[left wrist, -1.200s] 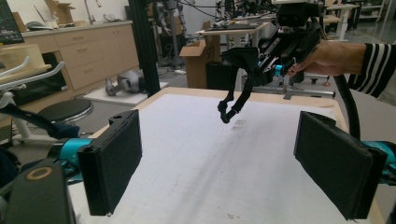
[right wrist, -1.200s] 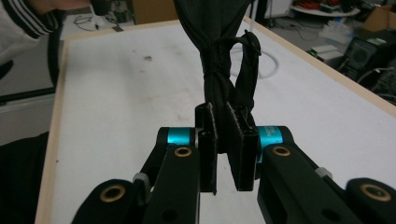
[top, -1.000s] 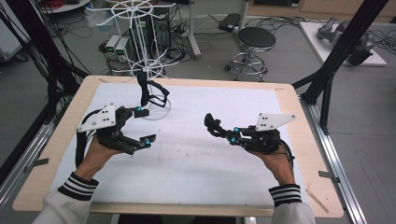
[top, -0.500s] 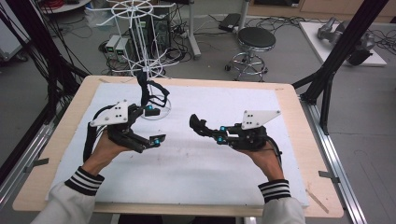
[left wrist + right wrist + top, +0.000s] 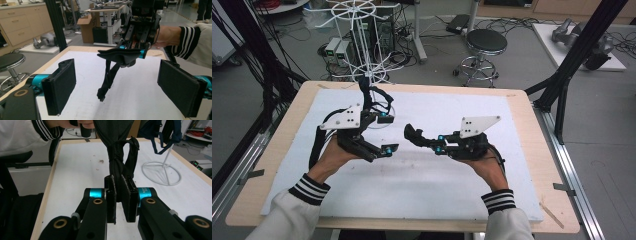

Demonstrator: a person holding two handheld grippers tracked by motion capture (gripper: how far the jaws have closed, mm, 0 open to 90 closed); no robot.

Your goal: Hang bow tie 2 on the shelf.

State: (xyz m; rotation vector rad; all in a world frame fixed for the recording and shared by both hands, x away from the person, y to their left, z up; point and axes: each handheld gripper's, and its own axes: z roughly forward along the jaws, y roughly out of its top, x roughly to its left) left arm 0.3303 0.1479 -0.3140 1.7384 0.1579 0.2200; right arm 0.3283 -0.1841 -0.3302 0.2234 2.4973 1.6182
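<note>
Your right gripper [image 5: 412, 134] clamps its jaws on the black cloth [image 5: 117, 56] — your left gripper [image 5: 384, 135] jaws stand wide beside it.

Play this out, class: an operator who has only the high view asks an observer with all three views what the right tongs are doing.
Operator: Do the right tongs hold anything? From above I see a dark lump.
Observer: Yes. The right gripper view shows them shut on a black cloth, pinched between the pads.
Operator: Does any of it hang loose?
Observer: In the left gripper view a thin strap dangles from the cloth toward the white mat.
Operator: And the left tongs?
Observer: Open. Their pads stand wide apart, pressing on nothing.
</note>
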